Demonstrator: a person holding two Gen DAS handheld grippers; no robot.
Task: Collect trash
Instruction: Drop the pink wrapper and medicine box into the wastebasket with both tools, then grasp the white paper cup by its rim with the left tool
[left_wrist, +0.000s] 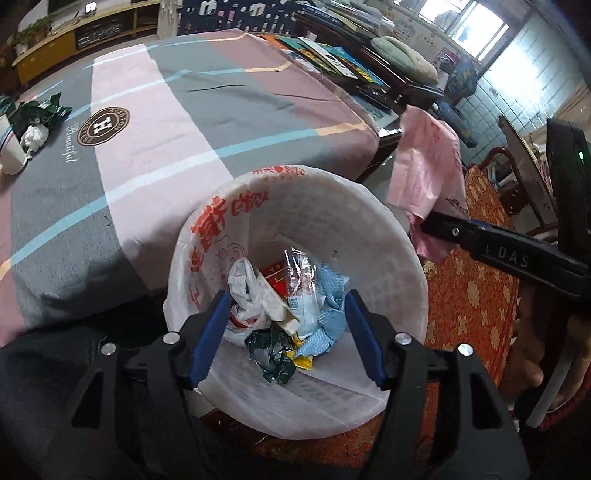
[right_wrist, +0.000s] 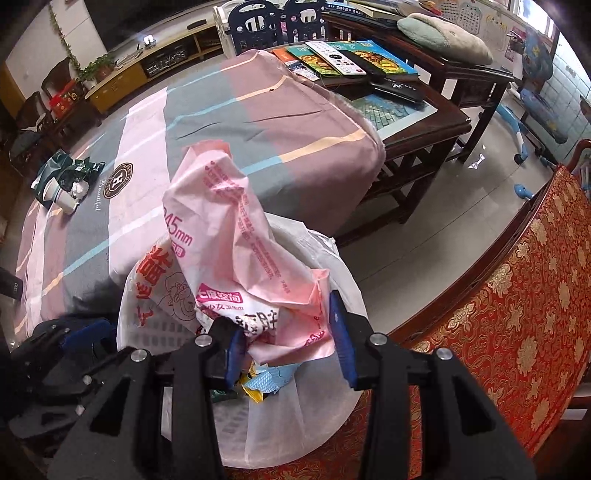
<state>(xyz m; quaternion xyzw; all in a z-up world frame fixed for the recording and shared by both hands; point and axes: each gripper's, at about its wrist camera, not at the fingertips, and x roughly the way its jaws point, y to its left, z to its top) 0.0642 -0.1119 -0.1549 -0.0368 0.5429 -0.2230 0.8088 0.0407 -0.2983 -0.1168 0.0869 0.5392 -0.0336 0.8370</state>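
Pink wrapper (right_wrist: 236, 236) clamped in right claw (right_wrist: 288, 332), long axis sticking up, directly over lined bin (right_wrist: 332, 258) on chair; left claw (left_wrist: 284, 332) spread, empty, also above bin w/ trash inside.

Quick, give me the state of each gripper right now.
Left gripper: open, nothing held, over the lined trash bin.
Right gripper: holding the pink plastic package above the bin.
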